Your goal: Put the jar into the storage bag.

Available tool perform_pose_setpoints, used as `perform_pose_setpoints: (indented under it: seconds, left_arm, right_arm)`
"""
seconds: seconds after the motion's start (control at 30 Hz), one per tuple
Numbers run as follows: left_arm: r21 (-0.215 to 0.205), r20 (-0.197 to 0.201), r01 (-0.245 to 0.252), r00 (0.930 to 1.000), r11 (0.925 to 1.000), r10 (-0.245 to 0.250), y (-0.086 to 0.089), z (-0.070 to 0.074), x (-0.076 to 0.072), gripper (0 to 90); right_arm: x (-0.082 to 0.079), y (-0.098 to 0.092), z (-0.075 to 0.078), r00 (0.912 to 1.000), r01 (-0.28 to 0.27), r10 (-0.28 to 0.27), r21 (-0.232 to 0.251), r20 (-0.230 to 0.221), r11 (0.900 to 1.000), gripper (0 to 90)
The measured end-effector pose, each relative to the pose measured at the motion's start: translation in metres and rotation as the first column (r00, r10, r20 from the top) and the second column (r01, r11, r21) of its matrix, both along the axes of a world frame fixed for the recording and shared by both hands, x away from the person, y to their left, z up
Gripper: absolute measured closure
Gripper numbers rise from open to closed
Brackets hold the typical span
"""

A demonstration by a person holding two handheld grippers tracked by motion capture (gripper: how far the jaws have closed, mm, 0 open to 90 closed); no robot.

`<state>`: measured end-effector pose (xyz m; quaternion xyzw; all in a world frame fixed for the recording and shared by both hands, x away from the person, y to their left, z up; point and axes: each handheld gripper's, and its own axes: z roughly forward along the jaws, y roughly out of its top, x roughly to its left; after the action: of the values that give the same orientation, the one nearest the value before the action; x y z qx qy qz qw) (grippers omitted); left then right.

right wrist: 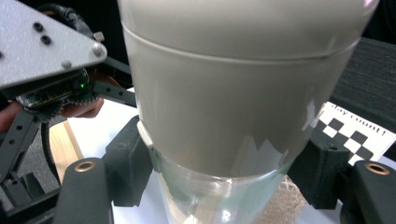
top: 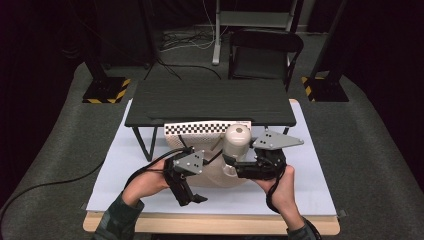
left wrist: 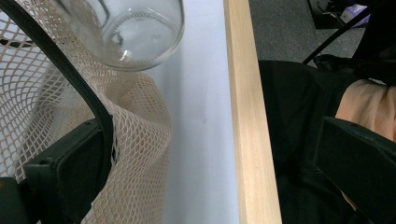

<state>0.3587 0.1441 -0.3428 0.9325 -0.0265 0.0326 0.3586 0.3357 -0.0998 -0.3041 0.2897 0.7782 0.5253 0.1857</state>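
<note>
Right gripper view puts our right gripper (right wrist: 219,186) with its two black jaws pressed against opposite sides of a clear glass jar (right wrist: 219,196) just below its beige lid (right wrist: 233,84), so the jar sits squarely between them. From the high view we see that jar standing upright on the white table (top: 310,190), over a cream mesh bag (top: 220,175). Left gripper view shows our left gripper (left wrist: 98,154) pinching the bag's black-edged rim in one jaw, the jar's base just beyond; the other jaw stands well apart.

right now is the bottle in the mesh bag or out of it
Partly in. The right hand-held gripper holds the bottle upright with its glass base inside the mesh bag; the cap end sticks out above.
</note>
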Motion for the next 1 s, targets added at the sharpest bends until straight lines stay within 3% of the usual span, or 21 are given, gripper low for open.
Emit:
perform_pose_setpoints:
  seconds: [1.0]
  left_arm:
    - [0.002,0.003,0.005,1.0,1.0,-0.005,0.0,-0.001,0.001,0.0]
  right_arm:
    - [0.017,0.013,0.024,0.9999,-0.005,0.004,0.027,0.016,1.0,29.7]
